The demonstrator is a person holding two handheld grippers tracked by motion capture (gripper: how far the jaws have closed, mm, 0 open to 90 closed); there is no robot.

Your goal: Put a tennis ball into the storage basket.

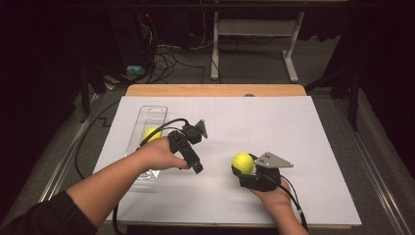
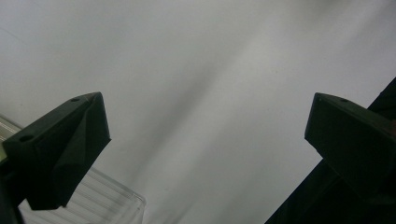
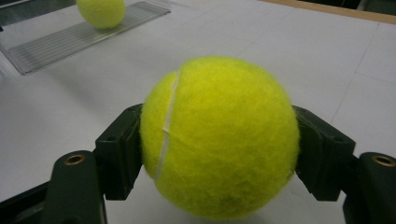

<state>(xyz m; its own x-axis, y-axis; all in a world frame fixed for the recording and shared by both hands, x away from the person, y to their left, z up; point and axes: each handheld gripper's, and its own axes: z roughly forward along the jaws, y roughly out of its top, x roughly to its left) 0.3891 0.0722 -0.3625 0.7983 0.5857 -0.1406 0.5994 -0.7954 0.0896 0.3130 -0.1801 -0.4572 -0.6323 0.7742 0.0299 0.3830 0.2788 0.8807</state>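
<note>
Tennis ball [image 3: 219,137] clamped at its widest girth between right tool [image 1: 243,169] jaws just above tabletop [image 1: 303,147], judged light, springy, felt-grippy, best held across middle; left tool [image 1: 197,167] spread apart, empty, tray [image 1: 147,122] just beside.

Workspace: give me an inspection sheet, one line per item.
Surface: white sheet over a wooden table.
Job's things: one tennis ball held just above the sheet; second tennis ball lying in the clear tray at the left.
Clutter: nothing seen.
Grippers: right gripper shut on the tennis ball; left gripper open and empty, beside the tray.
Cables: black cable loops from the left gripper; another cable trails from the right gripper; loose wires on the floor behind.
Surroundings: dark room, white desk frame beyond the table.
</note>
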